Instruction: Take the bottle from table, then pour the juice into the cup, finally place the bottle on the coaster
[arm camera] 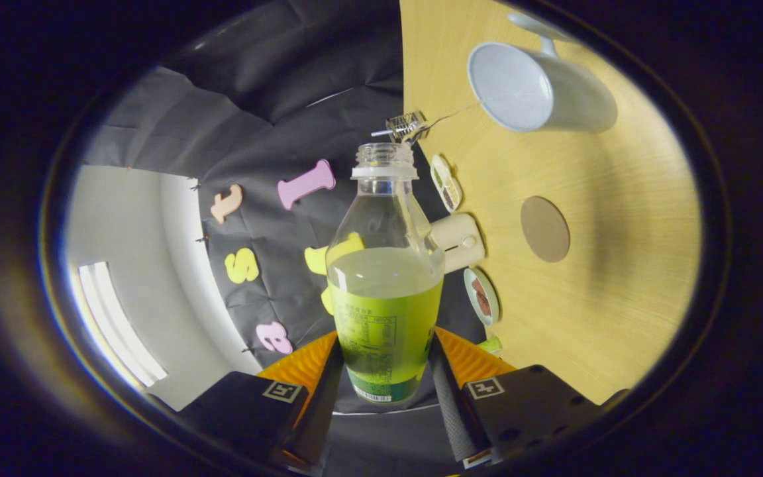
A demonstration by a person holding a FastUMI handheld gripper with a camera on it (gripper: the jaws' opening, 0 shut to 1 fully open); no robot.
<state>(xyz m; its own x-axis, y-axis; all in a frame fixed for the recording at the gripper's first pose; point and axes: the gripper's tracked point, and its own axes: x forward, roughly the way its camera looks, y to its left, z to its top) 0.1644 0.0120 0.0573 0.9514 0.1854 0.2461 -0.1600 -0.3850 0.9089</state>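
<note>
A: Where is the bottle right now?

B: You have it between the two fingers; both press on its lower body, one each side, so the gripper is clenched on it; it is uncapped, about half full of green juice, and the whole view is rolled, so the table stands like a wall beside it.

A: And the cup?

B: Well apart from the bottle's mouth, off beyond it on the table, its opening turned toward you, handle on the far side; I'd judge the pour has not begun, since the cup looks empty.

A: The coaster?

B: A round brown disc on the bare wood, between the cup and your fingers; nothing on it.

A: What can go wrong from here?

B: Mostly spillage; the mouth is open, so if you tip further before it is over the cup, juice lands on the table; the grip is low on a smooth body, so the bottle may twist in the fingers as the liquid shifts; come in too fast and the neck could knock the cup.

A: Anything else nearby?

B: A beige box, two small dishes and a metal clip along the table's edge by the wall; keep your swing clear of them.
</note>
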